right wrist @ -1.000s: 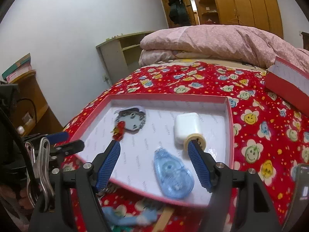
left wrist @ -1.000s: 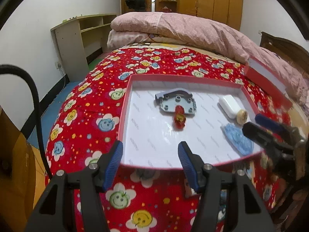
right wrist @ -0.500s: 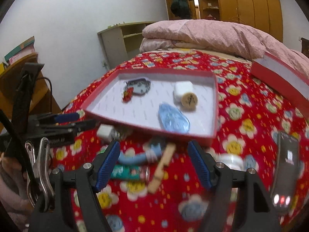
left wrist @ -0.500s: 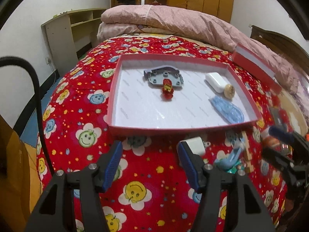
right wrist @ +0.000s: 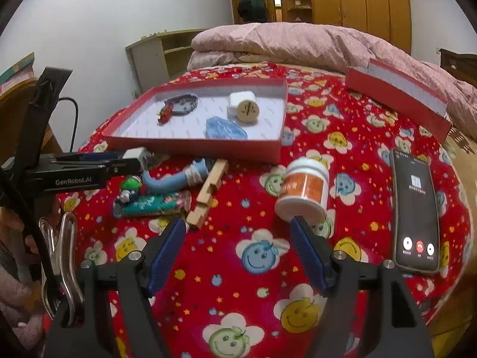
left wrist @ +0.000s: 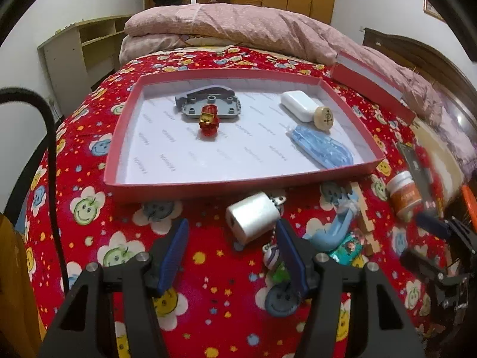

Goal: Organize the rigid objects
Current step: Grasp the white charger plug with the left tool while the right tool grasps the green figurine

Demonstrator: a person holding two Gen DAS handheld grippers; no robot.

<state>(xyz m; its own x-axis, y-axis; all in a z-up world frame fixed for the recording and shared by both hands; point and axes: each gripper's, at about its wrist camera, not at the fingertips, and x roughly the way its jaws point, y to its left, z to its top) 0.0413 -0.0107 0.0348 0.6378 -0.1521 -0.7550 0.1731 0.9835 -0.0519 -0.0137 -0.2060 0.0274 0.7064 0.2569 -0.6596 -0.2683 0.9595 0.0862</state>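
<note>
A red shallow box (left wrist: pixel 190 185) (right wrist: pixel 190 144) on the bed holds a grey plate (left wrist: pixel 208 106), a red figure (left wrist: pixel 208 120), a white case (left wrist: pixel 298 106), a wooden disc (left wrist: pixel 324 117) and a blue tape dispenser (left wrist: pixel 322 147). In front of it lie a silver cylinder with a keychain (left wrist: pixel 253 217), a blue tube (right wrist: pixel 173 179), a wooden piece (right wrist: pixel 208 192), a green tube (right wrist: pixel 155 204) and a white and orange jar (right wrist: pixel 304 189). My left gripper (left wrist: pixel 232 253) is open just before the cylinder. My right gripper (right wrist: pixel 238 244) is open just before the jar.
A black phone (right wrist: pixel 416 208) lies at the right with its screen lit. The box lid (right wrist: pixel 396 92) rests at the far right against the pink duvet (right wrist: pixel 298 41). A small green figure (right wrist: pixel 129 191) lies by the tubes. The bed's front edge is near.
Both grippers have pulled back from over the box toward the bed's near edge. The loose objects in front of the box have come into view. Both stay open.
</note>
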